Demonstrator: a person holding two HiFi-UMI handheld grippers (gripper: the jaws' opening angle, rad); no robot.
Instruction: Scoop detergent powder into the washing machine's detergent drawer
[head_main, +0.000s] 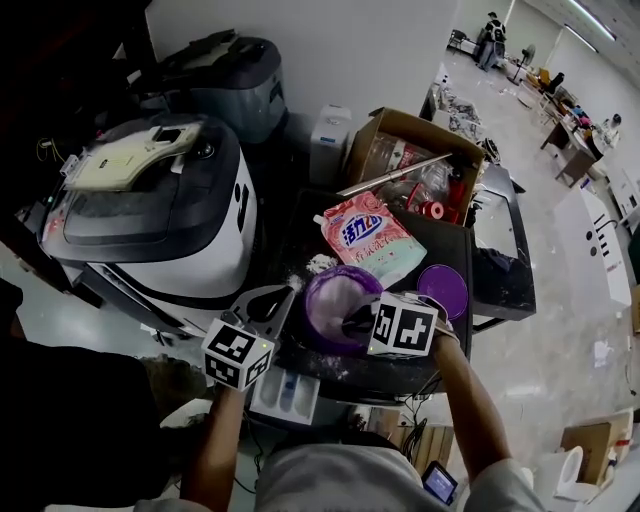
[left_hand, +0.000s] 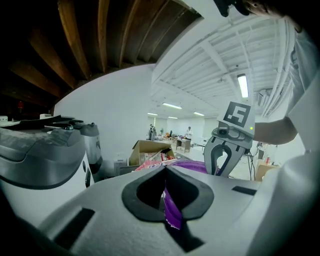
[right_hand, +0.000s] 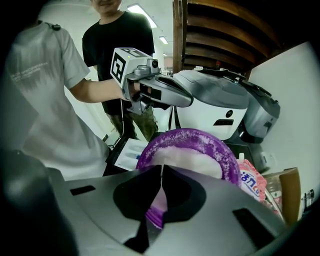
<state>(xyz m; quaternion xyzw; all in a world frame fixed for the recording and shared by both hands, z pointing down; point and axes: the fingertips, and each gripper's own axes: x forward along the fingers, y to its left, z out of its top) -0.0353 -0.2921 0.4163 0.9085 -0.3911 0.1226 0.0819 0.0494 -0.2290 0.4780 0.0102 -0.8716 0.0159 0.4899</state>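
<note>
From the head view we look down on a black table (head_main: 462, 238) set against a white washing machine (head_main: 150, 215), with both of the person's forearms reaching in from below. An open purple tub (head_main: 345, 271) stands at the table's near edge, holding white detergent powder (head_main: 335, 297). The left gripper (head_main: 285, 297) comes in from the tub's left. In its own view we see its jaws pressed together on the tub's purple rim. The right gripper (head_main: 350, 322) reaches over the tub from the right. In its view the jaws pinch a thin lilac strip (right_hand: 152, 212), whose far end is hidden behind the jaws, so we cannot tell what it belongs to. Beyond those jaws the tub's rim is dusted with powder. The tub's round purple lid (head_main: 443, 290) lies flat just to the right of the tub. A pink detergent pouch (head_main: 365, 237) lies behind the tub, and a little spilled powder (head_main: 318, 263) sits beside the pouch. The white detergent drawer (head_main: 285, 392) stands pulled out below the table's near edge, just under the left gripper. An open cardboard box (head_main: 400, 122) of bottles sits at the table's far end.
</note>
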